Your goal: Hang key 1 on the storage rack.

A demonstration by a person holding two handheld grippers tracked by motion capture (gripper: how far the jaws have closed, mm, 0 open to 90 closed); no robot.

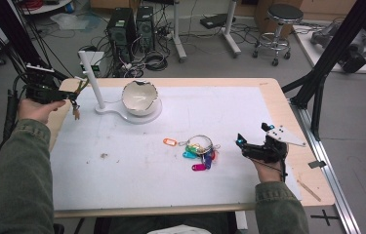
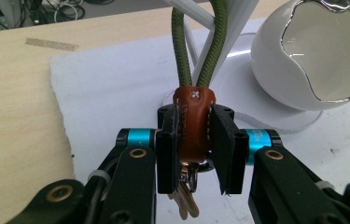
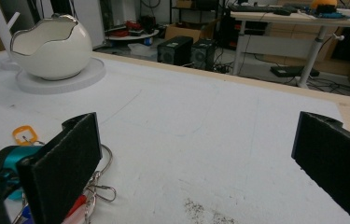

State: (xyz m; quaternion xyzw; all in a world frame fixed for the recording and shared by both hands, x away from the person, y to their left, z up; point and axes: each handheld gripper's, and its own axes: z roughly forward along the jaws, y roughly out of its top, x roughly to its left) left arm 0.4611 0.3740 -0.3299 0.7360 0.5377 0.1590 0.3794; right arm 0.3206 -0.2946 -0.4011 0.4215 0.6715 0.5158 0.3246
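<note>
My left gripper (image 1: pixel 74 96) is shut on a brown leather key fob (image 2: pixel 192 121) at the table's left edge. Metal keys (image 2: pixel 184 200) hang below the fob. Its green cord loop (image 2: pixel 200 46) rises to the side peg of the white stand (image 1: pixel 92 78); whether it rests on the peg I cannot tell. My right gripper (image 1: pixel 252 134) lies low at the right of the white mat, open, with nothing between its pads (image 3: pixel 70 158). A wire ring with several coloured key tags (image 1: pixel 200 151) lies just left of it, an orange tag (image 1: pixel 170 142) farthest left.
A white eggshell-shaped bowl (image 1: pixel 140 97) sits on the stand's round base (image 1: pixel 153 115) beside the post. The white mat (image 1: pixel 171 180) covers most of the wooden table (image 1: pixel 312 190). Computers, cables and a stool stand on the floor beyond the far edge.
</note>
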